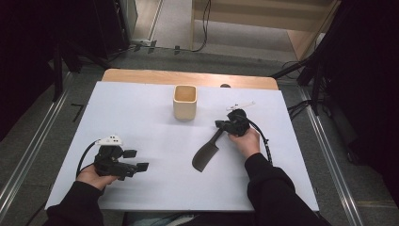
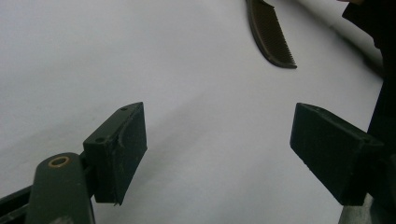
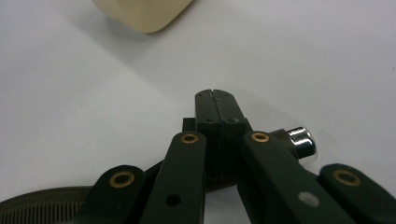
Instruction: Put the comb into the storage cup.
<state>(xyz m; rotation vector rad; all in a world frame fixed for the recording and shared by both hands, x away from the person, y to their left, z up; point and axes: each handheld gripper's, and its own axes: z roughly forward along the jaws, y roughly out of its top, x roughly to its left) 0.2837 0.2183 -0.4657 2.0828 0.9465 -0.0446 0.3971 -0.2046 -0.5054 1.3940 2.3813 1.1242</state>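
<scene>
Comb diagonal, handle twd cup

Right gripper fingers pressed together on the comb handle; cream cup beyond

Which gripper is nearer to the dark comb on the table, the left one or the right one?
The right. The right gripper is shut on the handle of the comb, touching it. The left gripper stands open, apart from the comb, over the white table to its left in the high view.
</scene>
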